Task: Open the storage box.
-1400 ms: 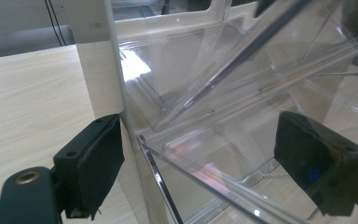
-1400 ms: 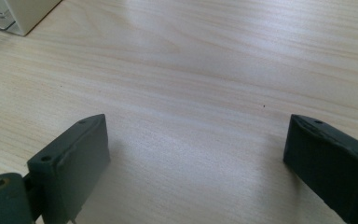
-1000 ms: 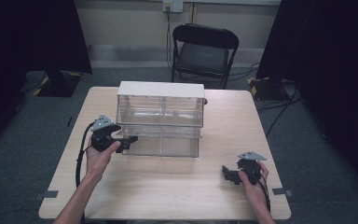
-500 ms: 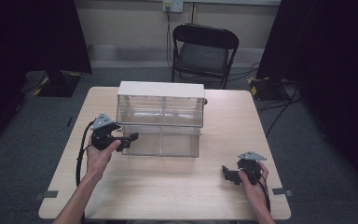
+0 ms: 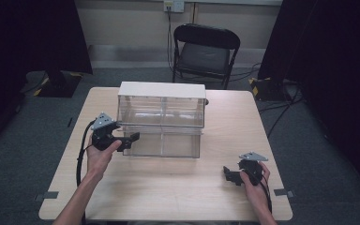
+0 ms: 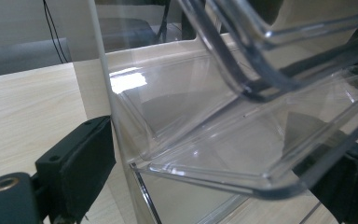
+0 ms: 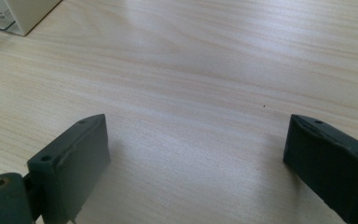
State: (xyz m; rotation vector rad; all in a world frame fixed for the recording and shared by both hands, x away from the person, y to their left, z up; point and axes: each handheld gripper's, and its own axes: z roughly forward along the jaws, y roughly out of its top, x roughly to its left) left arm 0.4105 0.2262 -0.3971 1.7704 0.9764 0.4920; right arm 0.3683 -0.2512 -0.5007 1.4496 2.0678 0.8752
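On the left of the high view, the person's left hand [image 5: 98,157] holds the left claw [image 5: 130,139] against the lower left front corner of a clear plastic drawer unit [image 5: 161,123]. The unit stands at the middle of the pale wooden desk [image 5: 168,187], toward its far side, with a white top and see-through drawers below. In the left claw's own view its jaws stand apart — one black pad [image 6: 77,161] just beside the unit's white upright edge, the other at the far right behind clear plastic — and a lower drawer [image 6: 223,154] sits pulled partly out between them, its curved front lip crossing the gap. Whether the pads press on the plastic cannot be told.

Behind the desk a black folding chair [image 5: 205,51] stands on the grey floor.

Near the front right corner of the desk, well apart from the unit, the right hand [image 5: 255,187] holds the right claw [image 5: 228,174] low over the bare wood — jaws wide apart, nothing between them.
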